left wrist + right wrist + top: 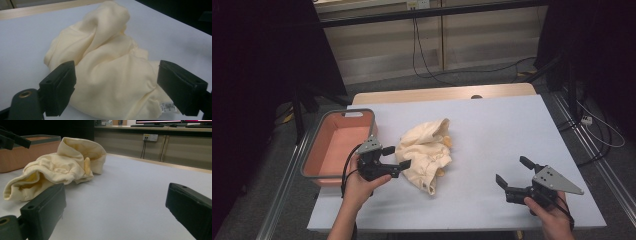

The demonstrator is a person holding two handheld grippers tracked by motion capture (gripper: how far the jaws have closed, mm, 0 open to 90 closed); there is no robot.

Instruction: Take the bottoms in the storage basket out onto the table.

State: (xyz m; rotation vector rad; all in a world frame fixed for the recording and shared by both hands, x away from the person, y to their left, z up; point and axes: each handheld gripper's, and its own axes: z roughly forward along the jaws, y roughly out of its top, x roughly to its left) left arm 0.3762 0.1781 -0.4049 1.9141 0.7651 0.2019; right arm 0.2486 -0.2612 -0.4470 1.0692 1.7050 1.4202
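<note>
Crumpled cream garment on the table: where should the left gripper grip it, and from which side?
Probably the raised fold on the crumpled cream fleece garment, approached from its basin side. The left gripper already has open jaws straddling that bulge, which stands proud of the table and suits a pinch.

The garment's (105, 75) small white label (168, 107) print is unreadably tiny.
</note>
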